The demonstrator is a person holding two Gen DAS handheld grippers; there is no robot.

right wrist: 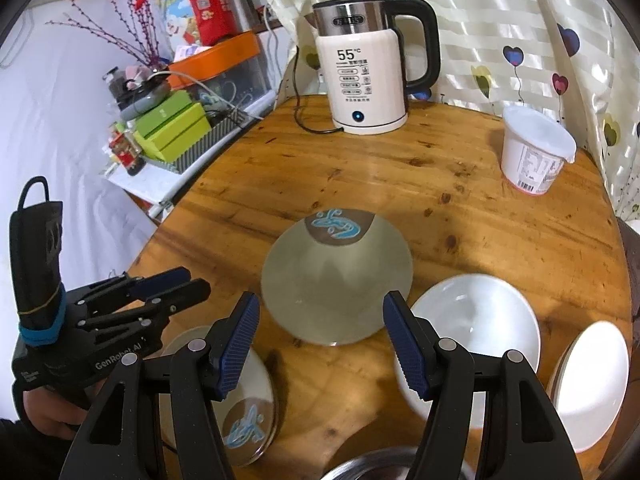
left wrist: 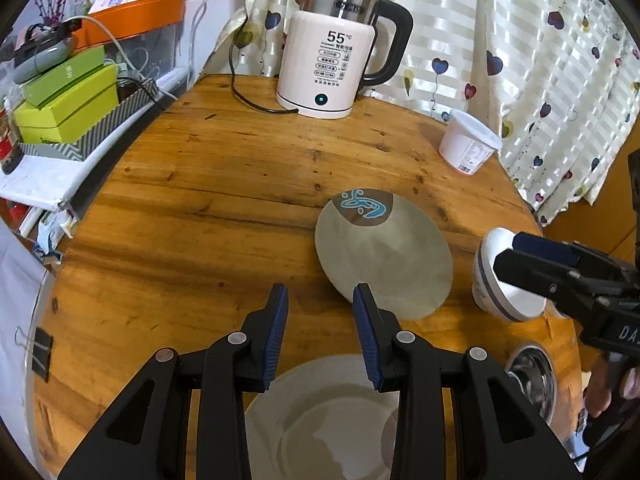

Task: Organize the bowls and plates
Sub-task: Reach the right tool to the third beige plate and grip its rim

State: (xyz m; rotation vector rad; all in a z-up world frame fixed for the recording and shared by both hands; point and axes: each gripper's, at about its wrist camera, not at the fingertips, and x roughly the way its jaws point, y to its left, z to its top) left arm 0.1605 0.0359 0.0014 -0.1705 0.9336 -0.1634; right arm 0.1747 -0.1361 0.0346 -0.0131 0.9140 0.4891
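A grey plate with a blue-and-brown motif (left wrist: 384, 252) (right wrist: 336, 276) lies mid-table. My left gripper (left wrist: 320, 292) (right wrist: 196, 282) hovers open just short of its near rim, nothing between the fingers. Under the left gripper lies a second, similar plate (left wrist: 320, 412) (right wrist: 240, 400). My right gripper (right wrist: 322, 300) (left wrist: 506, 252) stands open, wider than the left, over the first plate's near edge. Its right finger passes in front of a white bowl (right wrist: 476, 320) (left wrist: 504, 280) without gripping it. Another white bowl (right wrist: 592, 380) sits at the far right, and a steel bowl (left wrist: 532, 376) (right wrist: 368, 468) sits near the front edge.
An electric kettle (left wrist: 332, 64) (right wrist: 368, 76) with its cord stands at the back of the round wooden table (left wrist: 200, 200). A white plastic tub (left wrist: 468, 140) (right wrist: 536, 148) stands at the back right by the curtain. A shelf with green boxes (left wrist: 68, 108) borders the left.
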